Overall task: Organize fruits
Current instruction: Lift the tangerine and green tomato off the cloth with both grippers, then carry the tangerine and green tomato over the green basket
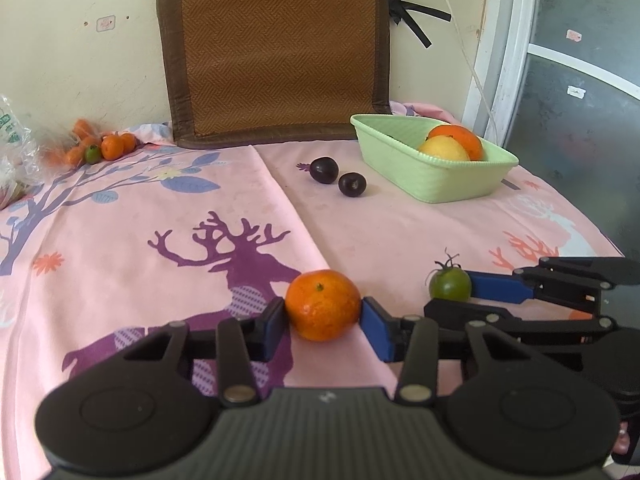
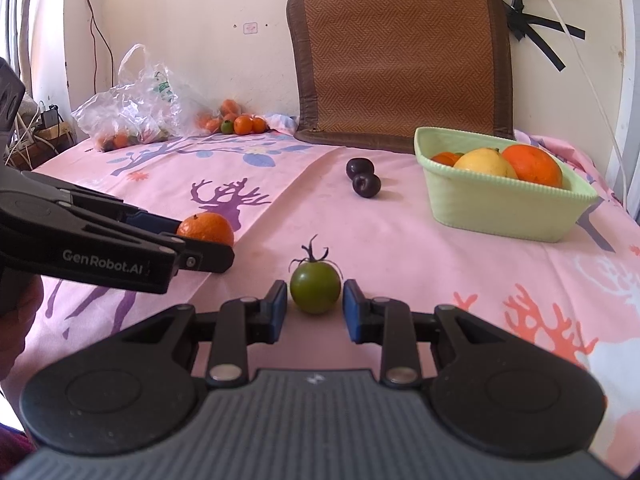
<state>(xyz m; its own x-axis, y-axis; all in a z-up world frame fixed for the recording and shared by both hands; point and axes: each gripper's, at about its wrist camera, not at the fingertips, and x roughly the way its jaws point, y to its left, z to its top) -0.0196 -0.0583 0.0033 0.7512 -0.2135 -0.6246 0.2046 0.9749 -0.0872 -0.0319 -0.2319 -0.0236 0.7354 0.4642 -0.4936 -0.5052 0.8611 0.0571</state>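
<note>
A: Left gripper (image 1: 323,312) angled down toward the pink-clothed worktop (image 1: 400,232). Blue pads touching both sides of a tangerine (image 1: 323,305), so it is gripping the fruit, which sits on the cloth at a fold line.

B: The tangerine's look?

A: Round, bright orange, small green stem nub on top, skin a little mottled near the bottom. It lies right at the fingertips, centred between them.

B: Right side?

A: Right gripper (image 2: 315,304) also tilted downward, low over the cloth. A green tomato (image 2: 315,287) with a dark curled calyx stands between its fingers. Left pad seems just short of the skin, right pad at it; I cannot tell whether it truly clamps. From the left wrist view, one blue finger lies against the tomato's side.

B: The two relative to each other?

A: Side by side, near one another, tangerine to the left of the tomato. A bit of the person's hand shows at the left edge of the right wrist view.

B: Further back?

A: Two dark plums (image 2: 362,178) touching each other mid-cloth. To their right a pale green basket (image 2: 500,216) holding an orange (image 2: 534,164), a yellow fruit (image 2: 486,164) and another orange piece. Small fruits (image 2: 240,124) piled beside a plastic bag (image 2: 132,108) by the wall, and a woven mat (image 2: 400,52) leaning there.
</note>
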